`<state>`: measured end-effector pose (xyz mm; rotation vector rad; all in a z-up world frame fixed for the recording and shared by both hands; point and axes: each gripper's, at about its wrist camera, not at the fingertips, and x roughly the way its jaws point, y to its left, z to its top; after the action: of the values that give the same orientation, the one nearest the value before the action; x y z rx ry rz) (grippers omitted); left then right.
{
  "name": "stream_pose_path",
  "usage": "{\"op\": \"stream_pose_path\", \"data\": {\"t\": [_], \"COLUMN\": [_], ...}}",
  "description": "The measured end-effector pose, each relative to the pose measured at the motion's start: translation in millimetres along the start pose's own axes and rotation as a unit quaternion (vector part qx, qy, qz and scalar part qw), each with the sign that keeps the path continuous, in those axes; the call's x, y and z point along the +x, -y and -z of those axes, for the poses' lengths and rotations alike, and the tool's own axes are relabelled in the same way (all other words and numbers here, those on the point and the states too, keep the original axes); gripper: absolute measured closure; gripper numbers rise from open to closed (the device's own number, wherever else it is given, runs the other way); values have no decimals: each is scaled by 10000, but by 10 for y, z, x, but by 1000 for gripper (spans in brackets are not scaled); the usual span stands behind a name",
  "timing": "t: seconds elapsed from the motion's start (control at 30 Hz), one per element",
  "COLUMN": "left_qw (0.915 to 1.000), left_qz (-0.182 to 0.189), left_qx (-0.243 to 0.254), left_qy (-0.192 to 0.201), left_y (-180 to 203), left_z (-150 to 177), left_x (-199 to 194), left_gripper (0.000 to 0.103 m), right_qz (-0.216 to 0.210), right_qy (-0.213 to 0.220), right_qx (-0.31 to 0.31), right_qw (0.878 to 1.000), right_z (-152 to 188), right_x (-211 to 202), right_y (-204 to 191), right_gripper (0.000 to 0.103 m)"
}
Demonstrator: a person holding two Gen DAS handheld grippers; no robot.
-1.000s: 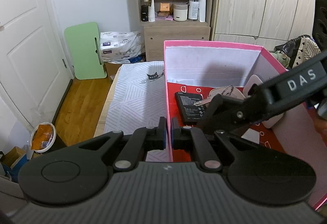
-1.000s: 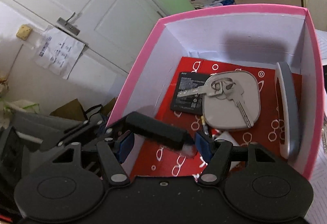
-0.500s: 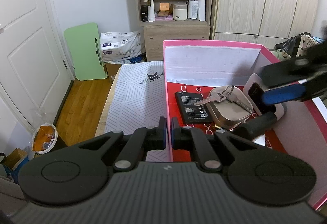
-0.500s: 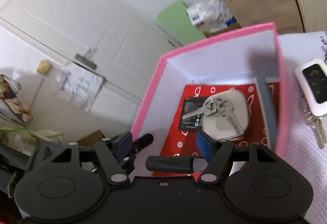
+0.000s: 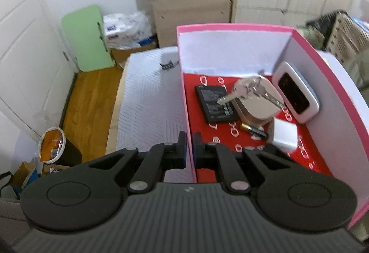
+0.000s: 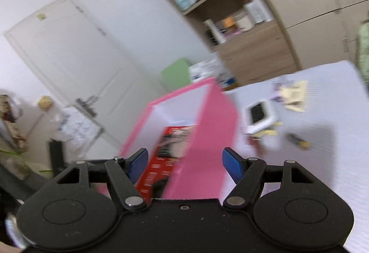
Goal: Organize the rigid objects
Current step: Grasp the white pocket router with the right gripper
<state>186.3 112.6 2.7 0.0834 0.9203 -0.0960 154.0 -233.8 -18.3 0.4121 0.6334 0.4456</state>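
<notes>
My left gripper [image 5: 190,149] is shut on the left wall of the pink box [image 5: 233,28]. On the box's red floor lie a black battery pack [image 5: 215,103], a rounded metal case with keys [image 5: 256,100] on top, a small AA battery [image 5: 252,129] and a white charger cube [image 5: 282,135]. A white device with a dark screen [image 5: 295,98] leans on the right wall. My right gripper [image 6: 185,158] hangs above the box's near right side, jaws opening, nothing gripped. A white key fob [image 6: 259,115] lies on the table to the box's right.
The box stands on a white patterned tablecloth [image 5: 147,100]. A small dark battery-like item [image 6: 297,138] and yellowish paper [image 6: 294,93] lie to the right of the fob. A bin [image 5: 52,144] and a green board [image 5: 88,37] stand on the wooden floor at left.
My right gripper let go of a black cylinder inside the box, pulled out and swung to the right. It has left the left wrist view. My left gripper kept its hold and tilted downward.
</notes>
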Motion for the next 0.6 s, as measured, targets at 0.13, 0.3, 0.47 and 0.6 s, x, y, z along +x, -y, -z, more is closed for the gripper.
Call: {"op": "stream_pose_path", "data": {"t": [0.13,0.3,0.47,0.6], "left_qw": [9983,9942,9926,9914], "left_qz": [43,-153,-187,-187], "left_qx": [236,589,534,675], "left_qy": [-538,-882,-1079,-1102], "left_y": [43,170,180,213], "left_z": [-20,24,86,140], "left_x": [-35,-136,-180,-255], "left_gripper": [96,96,98,98], "right_qz": [661,1178,1532,1308], "right_qy": [63,-68,-333,-346], "right_qx": [-560,-1428,-2162,-2304], "right_qw": [9962,9827,9637,9636], "right_z": [118,230,221,119], "right_x": [28,229,592,794], "right_y": [130,244,304,296], "right_gripper": [27,27,27,27]}}
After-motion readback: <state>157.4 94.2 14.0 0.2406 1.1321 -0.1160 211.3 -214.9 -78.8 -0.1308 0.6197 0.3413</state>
